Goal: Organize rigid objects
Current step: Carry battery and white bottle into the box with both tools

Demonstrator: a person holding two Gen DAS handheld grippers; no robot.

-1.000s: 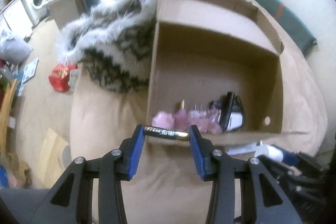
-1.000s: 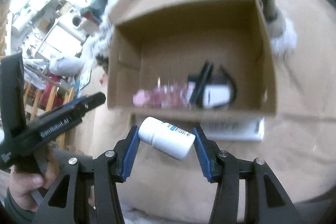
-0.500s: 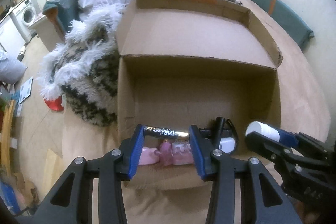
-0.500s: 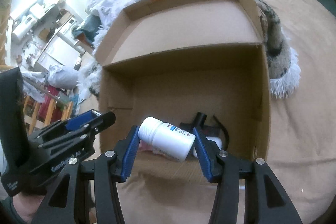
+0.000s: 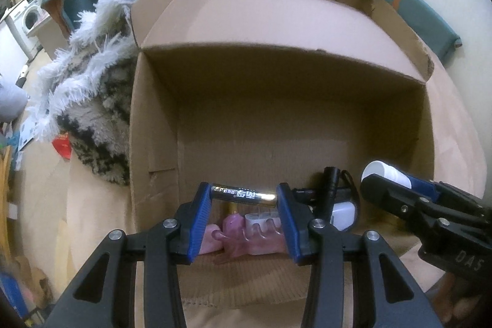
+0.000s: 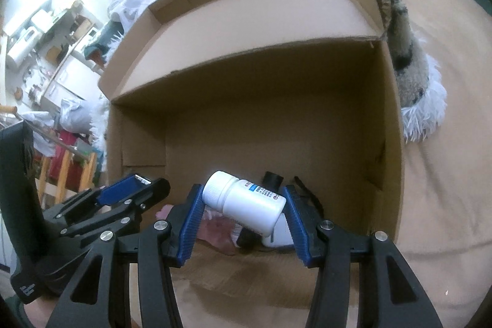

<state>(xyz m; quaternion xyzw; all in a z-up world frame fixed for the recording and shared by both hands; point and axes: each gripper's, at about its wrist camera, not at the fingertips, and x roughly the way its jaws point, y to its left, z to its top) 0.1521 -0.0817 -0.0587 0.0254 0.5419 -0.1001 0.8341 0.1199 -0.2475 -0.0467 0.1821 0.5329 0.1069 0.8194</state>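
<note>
Left wrist view: both loads hung over the cardboard box (image 5: 153, 143).
Left gripper (image 5: 244, 205) jaws clamped the battery (image 5: 243, 193) endwise; right gripper (image 6: 243, 209) jaws pinched the white bottle (image 6: 246, 200). Advice: lower each before releasing, clear of pink items (image 5: 246, 232).

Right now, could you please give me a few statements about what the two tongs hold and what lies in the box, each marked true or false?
1. The left tongs grip a battery end to end. True.
2. The right tongs are empty. False: they hold a white pill bottle.
3. The cardboard box already holds pink items. True.
4. The bottle's cap is off. False: its white cap is on.
5. A black flashlight lies in the box. True.
</note>
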